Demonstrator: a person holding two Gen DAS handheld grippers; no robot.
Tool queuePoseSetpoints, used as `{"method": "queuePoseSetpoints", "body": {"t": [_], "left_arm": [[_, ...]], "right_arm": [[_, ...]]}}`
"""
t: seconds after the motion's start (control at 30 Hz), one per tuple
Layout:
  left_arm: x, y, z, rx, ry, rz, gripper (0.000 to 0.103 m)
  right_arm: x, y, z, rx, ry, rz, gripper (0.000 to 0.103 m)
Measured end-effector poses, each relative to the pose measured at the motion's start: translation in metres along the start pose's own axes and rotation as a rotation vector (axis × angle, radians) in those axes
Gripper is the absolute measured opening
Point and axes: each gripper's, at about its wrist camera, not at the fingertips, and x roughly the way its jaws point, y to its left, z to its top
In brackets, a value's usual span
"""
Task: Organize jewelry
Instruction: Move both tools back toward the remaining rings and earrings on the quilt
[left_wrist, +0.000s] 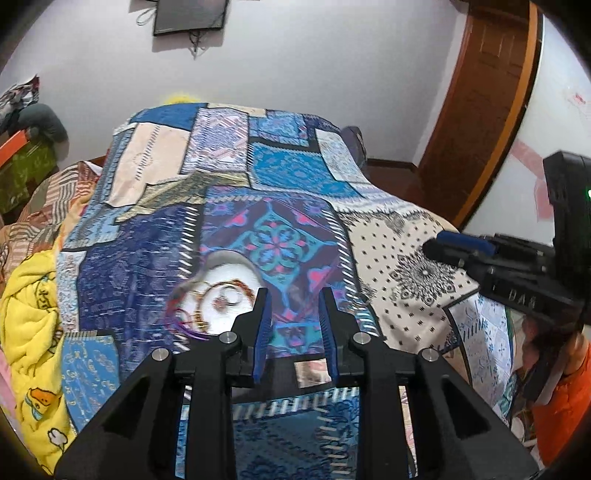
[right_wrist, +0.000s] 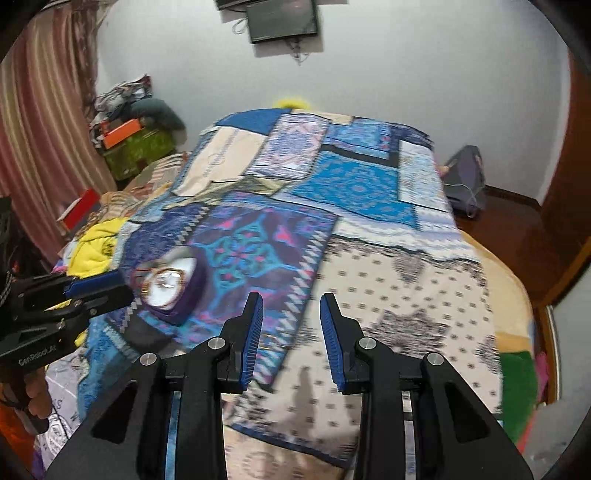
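Blue ribbed pads lined both claws, and in both the jaws stood apart with only bedspread visible between them, so neither one was gripping anything. The left claw (left_wrist: 295, 314) hung over the purple patterned patch of the patchwork bedspread (left_wrist: 288, 166). The jewelry box (left_wrist: 221, 295), a purple heart-shaped one with a white inside, lay on the bed just to the left of this claw and a little beyond its left fingertip. Gold bangles (left_wrist: 218, 291) and some thin purple strands lay in it, but the blur hid the details.

The right claw (right_wrist: 291, 321) was over the border between the purple patch and the cream dotted patch, well apart from the box (right_wrist: 170, 291), which lay to its left. The left claw (right_wrist: 107, 288) stood between them, almost touching the near edge of the box in that view. I judged the left hand clearly the nearer one, so the coming move seemed to be a short shift to its left. The box appeared to point its tip toward the person, though I could not tell its exact axis.
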Motion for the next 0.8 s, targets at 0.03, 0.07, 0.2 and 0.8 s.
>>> {"method": "queuePoseSetpoints", "body": {"t": [0.03,0.07,0.2,0.8], "left_arm": [[0.005,-0.004,-0.001,0.008,0.010,-0.005,0.025],[0.008,-0.007,-0.001,0.014,0.017,-0.007,0.025],[0.029,-0.019,-0.006,0.035,0.062,-0.026,0.025],[0.105,-0.035,-0.035,0.065,0.204,-0.020,0.025]], "right_arm": [[0.000,-0.007,-0.001,0.009,0.003,-0.012,0.029],[-0.001,-0.012,-0.002,0.015,0.005,-0.019,0.029],[0.002,-0.035,-0.008,0.046,0.024,-0.056,0.029],[0.049,-0.058,-0.037,-0.004,0.201,-0.051,0.029]]}}
